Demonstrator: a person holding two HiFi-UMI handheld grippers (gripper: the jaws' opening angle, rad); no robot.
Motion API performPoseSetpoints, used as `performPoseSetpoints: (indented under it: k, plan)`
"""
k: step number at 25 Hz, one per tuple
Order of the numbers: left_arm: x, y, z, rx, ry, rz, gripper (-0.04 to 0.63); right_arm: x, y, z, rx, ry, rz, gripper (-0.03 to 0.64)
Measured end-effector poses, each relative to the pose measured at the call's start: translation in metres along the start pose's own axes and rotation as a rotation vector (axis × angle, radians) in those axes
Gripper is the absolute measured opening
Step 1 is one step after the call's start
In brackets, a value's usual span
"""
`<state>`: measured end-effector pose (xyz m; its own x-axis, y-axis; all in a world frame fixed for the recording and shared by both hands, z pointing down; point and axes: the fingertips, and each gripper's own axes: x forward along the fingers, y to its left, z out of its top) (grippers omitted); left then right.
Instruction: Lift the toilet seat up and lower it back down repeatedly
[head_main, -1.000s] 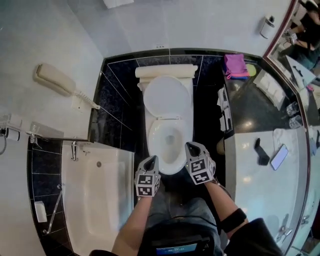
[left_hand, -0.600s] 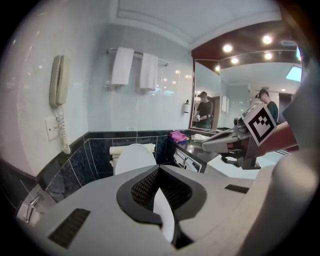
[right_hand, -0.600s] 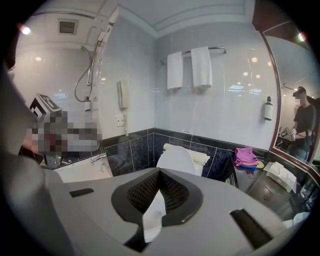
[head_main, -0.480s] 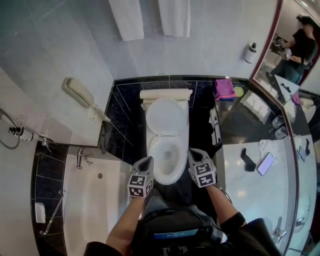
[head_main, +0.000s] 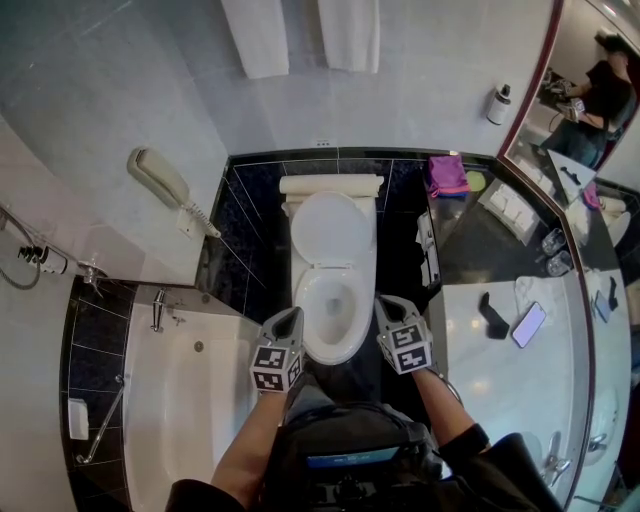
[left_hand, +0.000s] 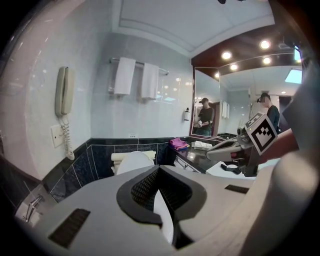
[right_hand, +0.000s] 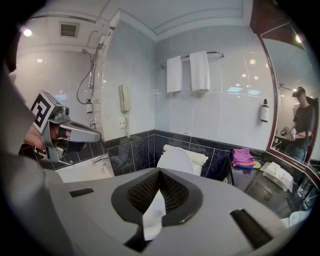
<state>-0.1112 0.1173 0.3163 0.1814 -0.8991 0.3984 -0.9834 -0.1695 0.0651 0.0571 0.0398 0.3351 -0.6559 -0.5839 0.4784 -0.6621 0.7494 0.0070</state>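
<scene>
The white toilet (head_main: 330, 320) stands in the middle of the head view, its lid (head_main: 333, 230) raised against the tank. I cannot tell whether the seat ring is up with the lid or lies on the bowl. My left gripper (head_main: 290, 318) hangs in the air beside the bowl's front left, my right gripper (head_main: 385, 303) beside its front right. Neither touches the toilet. Both are shut with nothing between their jaws, as the left gripper view (left_hand: 159, 167) and the right gripper view (right_hand: 160, 170) show. The raised lid (left_hand: 132, 161) (right_hand: 175, 160) lies ahead of both.
A bathtub (head_main: 190, 400) lies at the left, with a wall phone (head_main: 160, 178) above it. Two towels (head_main: 300, 35) hang on the back wall. At the right runs a counter (head_main: 470, 330) with a phone (head_main: 528, 324), a pink cloth (head_main: 447, 175) and a mirror (head_main: 590, 90).
Both grippers have lifted up and away from the bowl's front rim and stand a little further apart. The head view now takes in the towels. The toilet itself looks unchanged.
</scene>
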Motion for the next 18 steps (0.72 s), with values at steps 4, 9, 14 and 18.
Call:
performPoseSetpoints:
  k: [4,9,14,18]
  plan:
    - [0.0,-0.003,-0.003,0.013,0.007,-0.001,-0.005,0.001,-0.002,-0.005,0.003,0.01,-0.002,0.02]
    - [0.006,-0.005,-0.002,0.039,0.0,-0.003,-0.005,0.006,-0.007,-0.008,0.022,0.004,-0.007,0.021]
    - [0.019,-0.004,0.004,0.06,-0.008,-0.021,-0.005,0.022,-0.024,-0.032,0.1,0.033,-0.031,0.036]
    - [0.034,0.0,0.002,0.088,0.0,-0.034,-0.005,0.039,-0.033,-0.059,0.22,0.074,-0.029,0.093]
